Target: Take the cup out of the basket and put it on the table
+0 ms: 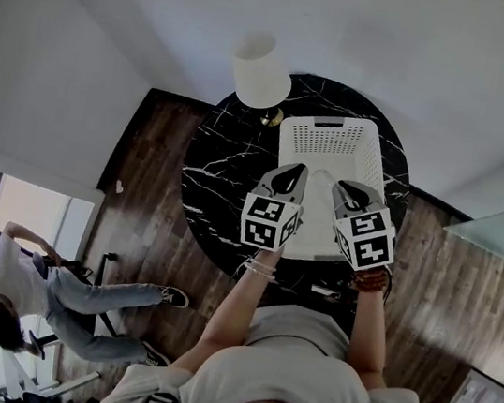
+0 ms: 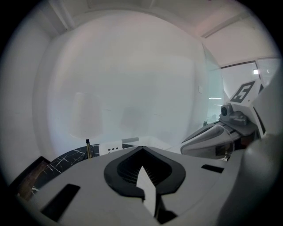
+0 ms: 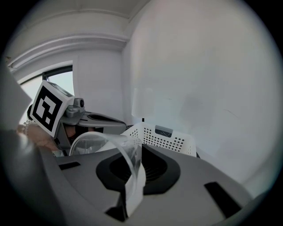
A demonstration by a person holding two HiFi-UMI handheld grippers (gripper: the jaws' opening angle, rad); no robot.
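Black marble table (image 1: 230,159); wooden floor (image 1: 153,180)

Left tool (image 2: 143,176) fills near foreground: grey body, black ribbed recess, jaws together, nothing between them. Right tool (image 2: 188,145) at right, just beside, tip pointing left; its marker cube (image 2: 244,92) higher up at right edge. Beyond: white basket (image 2: 110,148) rim with holes. Far left: lamp (image 2: 86,119), pale shade, thin brass stem, on black marbled desk (image 2: 66,156). Wood floor (image 2: 28,181) at lower left. White wall behind.
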